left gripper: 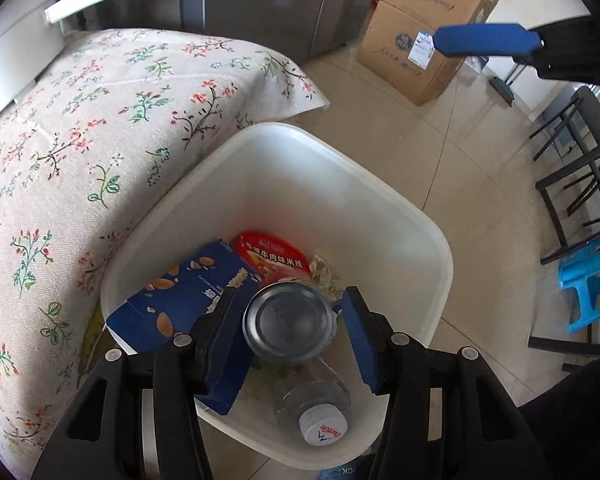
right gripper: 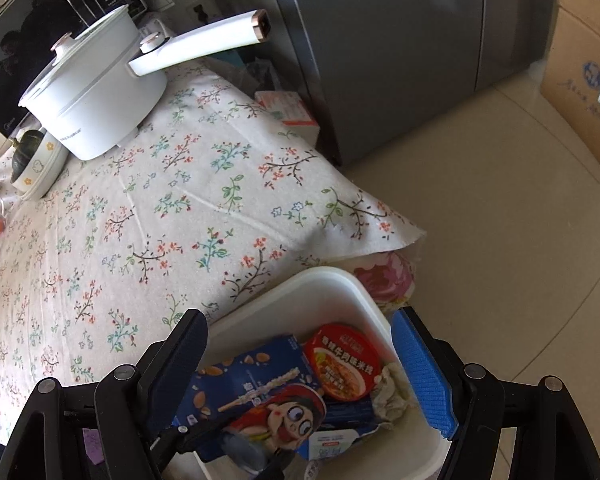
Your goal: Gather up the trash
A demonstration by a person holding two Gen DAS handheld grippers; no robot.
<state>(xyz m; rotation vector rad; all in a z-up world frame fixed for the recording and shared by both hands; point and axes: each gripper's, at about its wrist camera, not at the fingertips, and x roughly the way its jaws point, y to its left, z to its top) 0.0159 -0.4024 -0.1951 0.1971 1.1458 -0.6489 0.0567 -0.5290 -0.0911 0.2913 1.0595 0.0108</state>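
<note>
Both tongs angled down over bin (left gripper: 380, 184), L (left gripper: 288, 320) pinching can (left gripper: 288, 322), R (right gripper: 300, 364) spread

The right gripper (right gripper: 300, 376), jaws apart, hangs over a white bin (right gripper: 340, 280) at lower centre holding a blue snack box (right gripper: 260, 372), a red noodle cup (right gripper: 342, 362) and crumpled paper (right gripper: 392, 392). A white pot (right gripper: 96, 92) sits upper left on the floral tablecloth (right gripper: 172, 216).
</note>
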